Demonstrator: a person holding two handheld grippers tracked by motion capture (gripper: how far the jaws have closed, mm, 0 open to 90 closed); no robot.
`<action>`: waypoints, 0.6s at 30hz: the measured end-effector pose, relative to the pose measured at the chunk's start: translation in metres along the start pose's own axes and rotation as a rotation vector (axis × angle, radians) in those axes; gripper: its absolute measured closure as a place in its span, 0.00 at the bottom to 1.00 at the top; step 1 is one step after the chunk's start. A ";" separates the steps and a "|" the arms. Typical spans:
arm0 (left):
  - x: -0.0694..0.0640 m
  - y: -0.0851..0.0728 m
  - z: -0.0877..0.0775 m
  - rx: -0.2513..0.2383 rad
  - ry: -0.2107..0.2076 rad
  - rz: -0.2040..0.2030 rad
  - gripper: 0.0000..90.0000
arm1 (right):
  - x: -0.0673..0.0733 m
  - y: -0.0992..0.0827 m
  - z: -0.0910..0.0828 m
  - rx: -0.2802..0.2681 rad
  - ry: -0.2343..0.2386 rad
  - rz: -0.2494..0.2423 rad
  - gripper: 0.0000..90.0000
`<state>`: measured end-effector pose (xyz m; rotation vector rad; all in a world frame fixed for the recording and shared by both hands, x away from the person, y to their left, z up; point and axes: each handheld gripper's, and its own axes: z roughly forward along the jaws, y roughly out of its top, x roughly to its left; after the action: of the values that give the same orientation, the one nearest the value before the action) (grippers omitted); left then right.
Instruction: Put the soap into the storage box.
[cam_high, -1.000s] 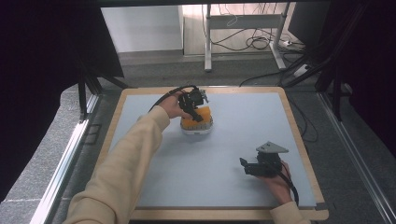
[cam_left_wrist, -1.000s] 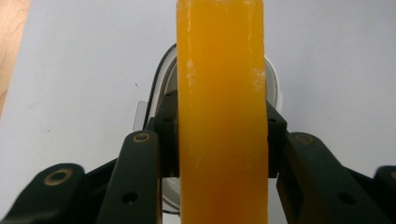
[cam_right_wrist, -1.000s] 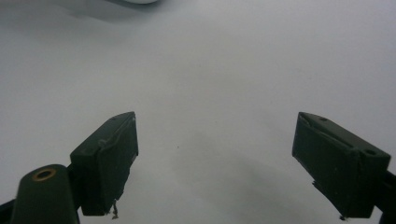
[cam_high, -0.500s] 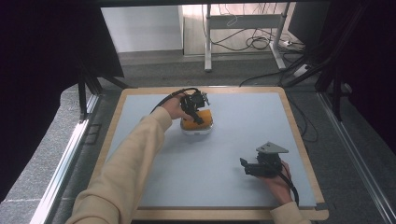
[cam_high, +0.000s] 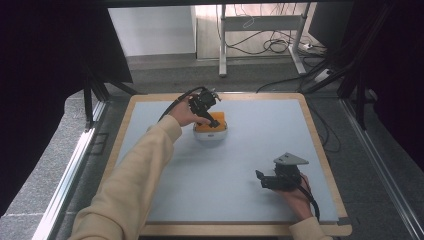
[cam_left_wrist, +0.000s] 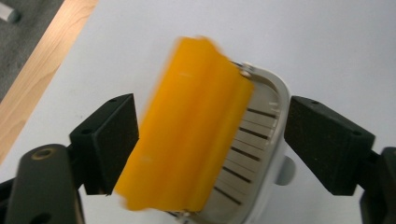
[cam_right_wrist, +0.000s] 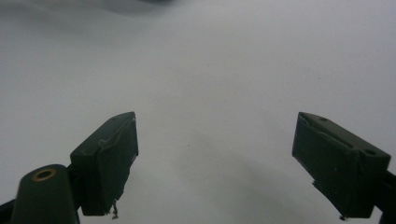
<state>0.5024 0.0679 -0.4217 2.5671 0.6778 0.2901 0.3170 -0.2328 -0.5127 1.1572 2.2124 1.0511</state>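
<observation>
left gripper fingers spread around orange lid on white container

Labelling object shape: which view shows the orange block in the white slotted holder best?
The left gripper view: the orange block is close up, lying tilted across the white slotted holder, between the open left gripper. The high view shows it small, partly behind that gripper. The right gripper view faces bare table surface.

Both grippers held out, jaws spread.
Left gripper reaches far forward on an outstretched sleeve; right gripper sits low, near right.
</observation>
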 end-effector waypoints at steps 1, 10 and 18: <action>-0.001 -0.002 -0.002 -0.007 0.001 -0.013 0.19 | 0.000 0.000 0.000 0.000 0.001 0.001 0.16; -0.013 -0.033 -0.030 -0.102 -0.016 -0.085 0.20 | 0.002 0.000 0.001 0.001 0.000 -0.014 0.16; -0.028 -0.060 -0.054 -0.153 0.002 -0.111 0.19 | 0.004 0.004 0.003 -0.002 -0.014 -0.022 0.16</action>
<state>0.4368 0.1200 -0.4066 2.3757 0.7650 0.2966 0.3195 -0.2267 -0.5116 1.1332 2.2078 1.0334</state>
